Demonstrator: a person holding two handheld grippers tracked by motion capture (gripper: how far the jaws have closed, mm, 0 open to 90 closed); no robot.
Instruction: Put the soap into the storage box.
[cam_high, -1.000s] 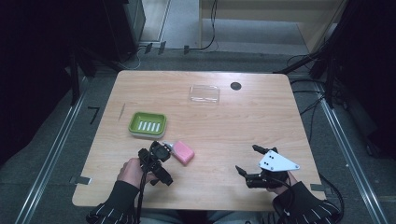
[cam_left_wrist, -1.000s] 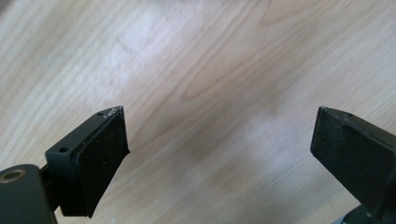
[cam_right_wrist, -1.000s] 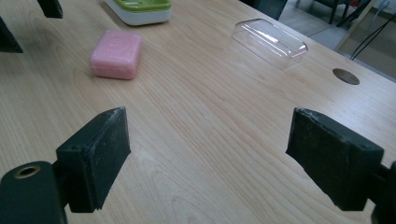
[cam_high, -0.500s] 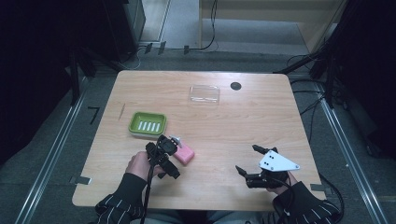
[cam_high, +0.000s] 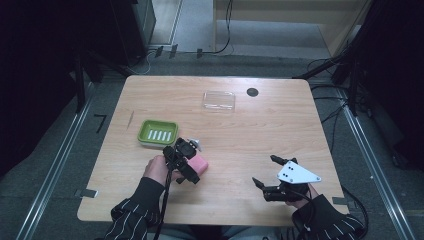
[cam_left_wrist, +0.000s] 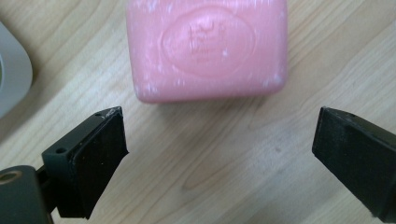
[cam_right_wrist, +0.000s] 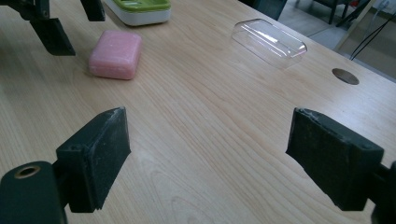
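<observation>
On the table (cam_high: 240, 130), from the left: a green soap dish (cam_high: 158, 133), then the left gripper (cam_left_wrist: 219, 140), jaws wide and just been opening, empty, over the pink soap (cam_left_wrist: 208, 46) beside the dish. Its oval stamp is unreadable. A clear lid (cam_high: 219, 100) lies beyond. The right gripper (cam_right_wrist: 210, 154) gapes empty.

The high view is looking forward and down from above the person's side, taking in the whole worktop (cam_high: 225, 150). The left gripper view is hanging close over the soap (cam_left_wrist: 205, 46), looking almost straight down. The right gripper view is sitting low, gazing across the worktop; it is sharing the soap (cam_right_wrist: 116, 54) too.
</observation>
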